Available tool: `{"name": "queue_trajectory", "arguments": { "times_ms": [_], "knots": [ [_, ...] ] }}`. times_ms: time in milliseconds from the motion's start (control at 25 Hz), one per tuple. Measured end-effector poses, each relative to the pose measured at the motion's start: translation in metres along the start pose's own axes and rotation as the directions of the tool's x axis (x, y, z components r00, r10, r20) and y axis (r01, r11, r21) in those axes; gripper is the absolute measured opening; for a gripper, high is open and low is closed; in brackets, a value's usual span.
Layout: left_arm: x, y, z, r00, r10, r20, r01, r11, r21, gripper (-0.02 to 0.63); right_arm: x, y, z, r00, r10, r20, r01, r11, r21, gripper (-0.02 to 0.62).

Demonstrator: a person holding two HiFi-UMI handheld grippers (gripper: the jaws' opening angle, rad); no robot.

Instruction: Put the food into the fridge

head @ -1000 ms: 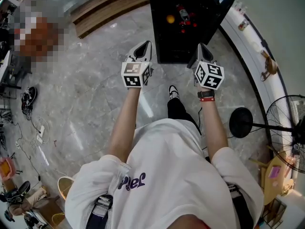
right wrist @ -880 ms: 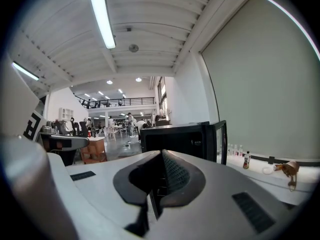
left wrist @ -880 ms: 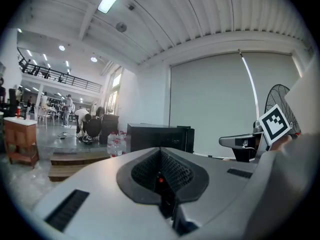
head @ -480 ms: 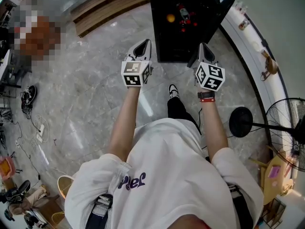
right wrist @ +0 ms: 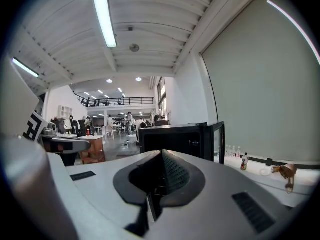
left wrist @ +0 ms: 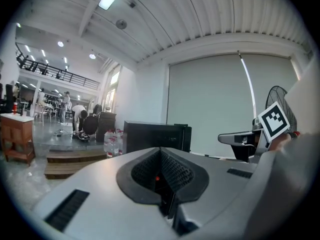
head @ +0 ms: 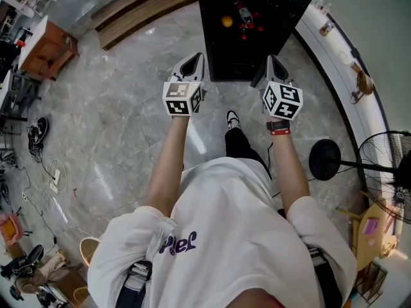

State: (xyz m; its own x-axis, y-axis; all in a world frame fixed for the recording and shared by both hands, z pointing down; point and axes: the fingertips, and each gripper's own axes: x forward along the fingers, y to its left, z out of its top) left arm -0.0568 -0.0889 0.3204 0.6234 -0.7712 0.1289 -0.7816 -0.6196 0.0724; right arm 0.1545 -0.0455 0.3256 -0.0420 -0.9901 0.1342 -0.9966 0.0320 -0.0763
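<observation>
A black fridge [head: 241, 56] stands on the floor ahead with its door [head: 303, 2] swung open to the right. Inside it lie an orange item [head: 226, 22] and some red items with a bottle [head: 244, 15]. My left gripper [head: 196, 59] and right gripper [head: 272, 61] are held side by side just in front of the fridge, both shut with nothing between their jaws. In the left gripper view the gripper [left wrist: 161, 151] points at the fridge [left wrist: 155, 134]. Past the shut jaws of the gripper [right wrist: 162, 154] in the right gripper view stand the fridge [right wrist: 172, 139] and its open door [right wrist: 216, 139].
A curved white ledge [head: 334, 50] with a small figurine [head: 361, 85] runs along the right. A standing fan [head: 385, 165] and its round base [head: 324, 161] are at my right. Wooden steps [head: 141, 11] and a wooden cabinet [head: 45, 47] lie to the left. My foot [head: 233, 122] is near the fridge.
The head view has shifted slightly. Both grippers stay shut and in nearly the same place before the fridge.
</observation>
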Motion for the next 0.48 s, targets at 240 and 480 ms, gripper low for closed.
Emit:
{"name": "queue_trajectory", "arguments": {
  "times_ms": [240,480],
  "knots": [
    [0.005,0.0,-0.016,1.0,-0.023,-0.02,0.022,1.0,-0.021,0.018,0.002,-0.003,-0.011,0.999,0.018,-0.05,-0.018,1.0,0.003,0.014],
    [0.008,0.007,-0.046,0.996,-0.052,-0.075,0.046,0.996,-0.078,0.018,0.006,0.024,-0.039,0.957,0.201,-0.208,-0.229,0.966,-0.12,0.014]
  ]
}}
